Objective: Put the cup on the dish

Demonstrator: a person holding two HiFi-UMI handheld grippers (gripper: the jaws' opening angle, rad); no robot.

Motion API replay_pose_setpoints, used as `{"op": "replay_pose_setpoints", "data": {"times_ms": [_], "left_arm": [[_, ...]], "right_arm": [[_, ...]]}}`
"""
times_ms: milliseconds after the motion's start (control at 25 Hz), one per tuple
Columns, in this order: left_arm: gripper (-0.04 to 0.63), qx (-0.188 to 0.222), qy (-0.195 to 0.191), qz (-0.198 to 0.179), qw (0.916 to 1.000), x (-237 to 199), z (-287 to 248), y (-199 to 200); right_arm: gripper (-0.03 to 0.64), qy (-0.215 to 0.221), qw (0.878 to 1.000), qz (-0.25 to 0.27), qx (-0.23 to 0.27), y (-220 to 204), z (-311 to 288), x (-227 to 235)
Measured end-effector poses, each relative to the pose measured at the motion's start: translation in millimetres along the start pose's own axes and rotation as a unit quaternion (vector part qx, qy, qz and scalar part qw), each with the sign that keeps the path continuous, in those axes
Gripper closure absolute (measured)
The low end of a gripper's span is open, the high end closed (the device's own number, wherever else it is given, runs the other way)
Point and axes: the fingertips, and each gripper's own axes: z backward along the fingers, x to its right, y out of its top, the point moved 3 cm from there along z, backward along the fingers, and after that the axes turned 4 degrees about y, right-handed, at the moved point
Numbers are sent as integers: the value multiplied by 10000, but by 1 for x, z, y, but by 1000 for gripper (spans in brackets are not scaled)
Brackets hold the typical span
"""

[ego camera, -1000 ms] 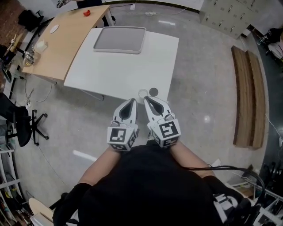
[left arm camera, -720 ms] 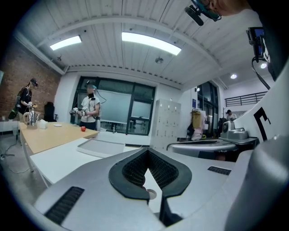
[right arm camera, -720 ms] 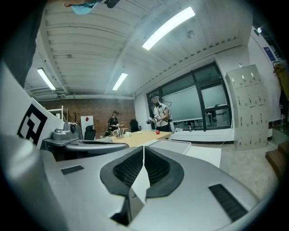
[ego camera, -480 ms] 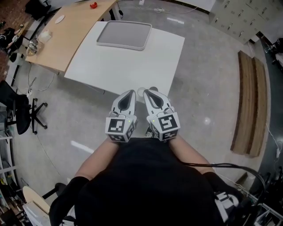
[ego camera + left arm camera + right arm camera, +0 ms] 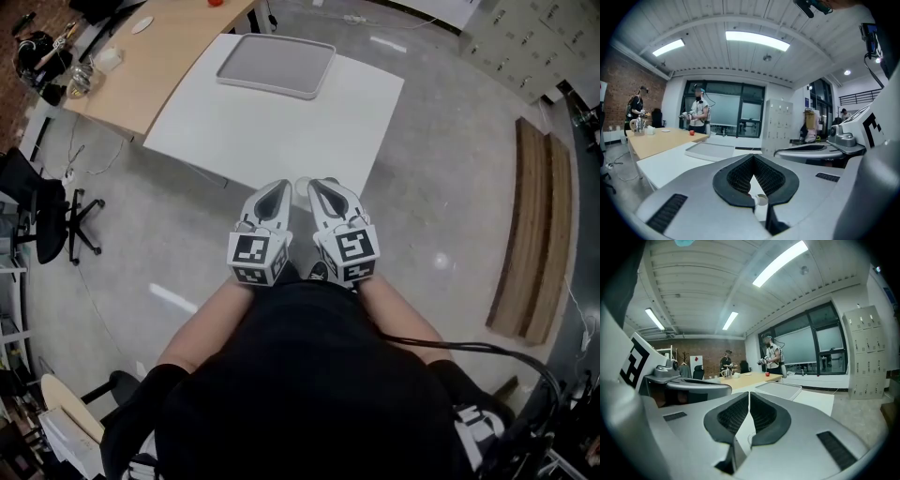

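A small white cup [image 5: 301, 187] stands at the near edge of the white table [image 5: 281, 131]. It sits between the tips of my two grippers. My left gripper [image 5: 278, 187] is just left of it and shut on nothing. My right gripper [image 5: 316, 186] is just right of it, also shut and empty. In the left gripper view the cup [image 5: 761, 199] shows low through the gap behind the closed tips [image 5: 752, 157]. The right gripper view shows only a faint cup rim [image 5: 750, 438] below its closed tips [image 5: 749, 393]. No dish is visible now.
A grey tray [image 5: 275, 66] lies at the table's far end. A wooden table [image 5: 159, 52] with small items adjoins on the left. An office chair [image 5: 37, 220] stands left, wooden benches [image 5: 530, 234] right. People [image 5: 697, 112] stand at the far side.
Both grippers have come closer to the table's near edge, flanking the cup. The dark dish seen right of the cup earlier is now hidden under the right gripper.
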Motion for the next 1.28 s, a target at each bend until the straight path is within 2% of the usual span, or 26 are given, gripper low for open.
{"op": "replay_pose_setpoints", "data": {"times_ms": [200,880,1280], "left_arm": [[588,-131,1,120,9998,-1,-7,-9],[588,-513,-134,109,9985,-33,-34,-56],[588,-665,-228,142,9974,-42,-39,-68]], "right_arm": [[601,-7,10000,4,-53,-10,-2,6],[601,-41,9985,-56,-549,-58,-38,7],[601,-62,9965,-156,-817,-77,-51,9]]}}
